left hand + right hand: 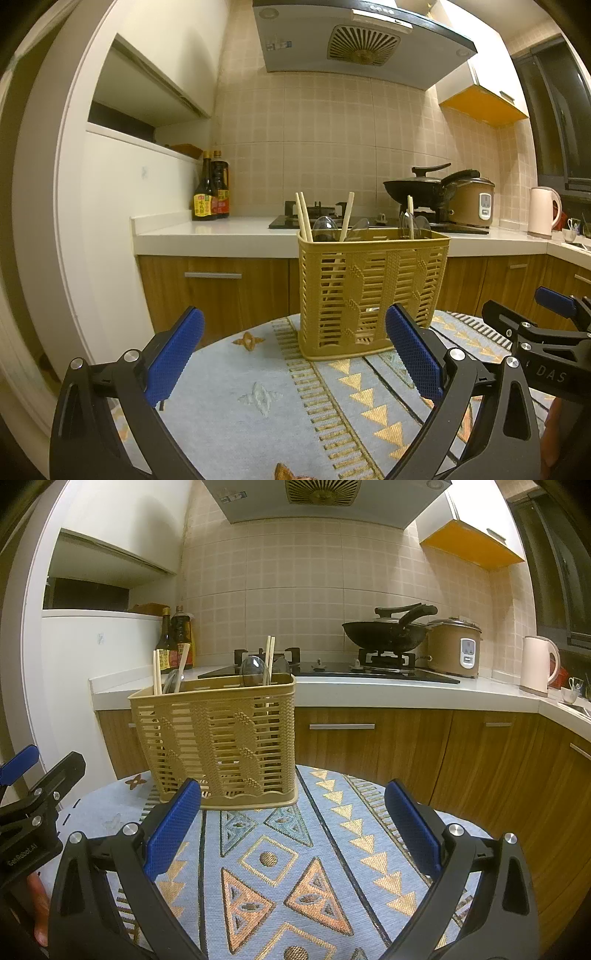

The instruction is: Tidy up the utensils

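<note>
The left tongs (pixel 295 343) and the right tongs (pixel 293 819) were both spread wide, their blue pads pinching nothing. One tan slotted basket (pixel 371 291) stood upright on the patterned tablecloth (pixel 258 398), just beyond the tips of both tongs. In the basket stood four pale chopsticks (pixel 303 218): two together at its left end, one near the middle, one toward its right end. Several clear spoons (pixel 324 226) stood among them; their exact number could not be told.

The left view showed the basket straight ahead, between its pads, with the right tongs off to the basket's right. The right view showed the basket (pixel 221 738) toward its left pad, the left tongs beyond it at the frame edge, and fingers (pixel 38 904) of a hand below them. Both tongs hovered low over the cloth, pointing toward the basket.
</note>
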`<state>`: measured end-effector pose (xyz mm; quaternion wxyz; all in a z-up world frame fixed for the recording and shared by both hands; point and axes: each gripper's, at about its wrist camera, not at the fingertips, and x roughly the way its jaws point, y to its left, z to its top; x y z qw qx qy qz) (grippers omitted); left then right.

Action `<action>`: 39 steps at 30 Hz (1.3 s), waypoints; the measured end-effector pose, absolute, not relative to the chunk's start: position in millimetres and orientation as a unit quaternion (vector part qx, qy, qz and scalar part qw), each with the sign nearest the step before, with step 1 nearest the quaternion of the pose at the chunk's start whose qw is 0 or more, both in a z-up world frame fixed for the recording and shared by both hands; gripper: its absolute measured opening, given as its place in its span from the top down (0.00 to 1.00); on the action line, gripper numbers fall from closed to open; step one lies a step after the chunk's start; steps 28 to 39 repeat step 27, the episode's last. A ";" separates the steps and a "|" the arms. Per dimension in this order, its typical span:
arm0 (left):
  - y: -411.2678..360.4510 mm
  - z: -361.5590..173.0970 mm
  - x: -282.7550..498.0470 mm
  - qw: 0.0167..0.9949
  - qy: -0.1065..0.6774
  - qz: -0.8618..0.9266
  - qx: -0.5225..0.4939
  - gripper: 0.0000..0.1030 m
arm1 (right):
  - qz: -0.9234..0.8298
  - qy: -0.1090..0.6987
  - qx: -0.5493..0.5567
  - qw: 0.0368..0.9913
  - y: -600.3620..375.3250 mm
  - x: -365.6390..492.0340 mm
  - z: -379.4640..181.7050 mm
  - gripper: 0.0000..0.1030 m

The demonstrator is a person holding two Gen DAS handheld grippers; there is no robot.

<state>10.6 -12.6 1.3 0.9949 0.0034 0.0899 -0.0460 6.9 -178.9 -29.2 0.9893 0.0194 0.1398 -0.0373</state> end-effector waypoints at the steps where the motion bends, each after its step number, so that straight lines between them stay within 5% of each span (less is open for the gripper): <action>1: -12.6 1.5 10.3 0.995 0.090 -0.046 0.004 0.07 | -0.037 0.140 0.020 0.989 -178.9 7.1 -29.4 0.08; 39: -2.5 2.2 13.2 0.994 0.095 -0.045 -0.010 0.07 | -0.037 0.141 0.018 0.989 -177.8 7.0 -29.1 0.08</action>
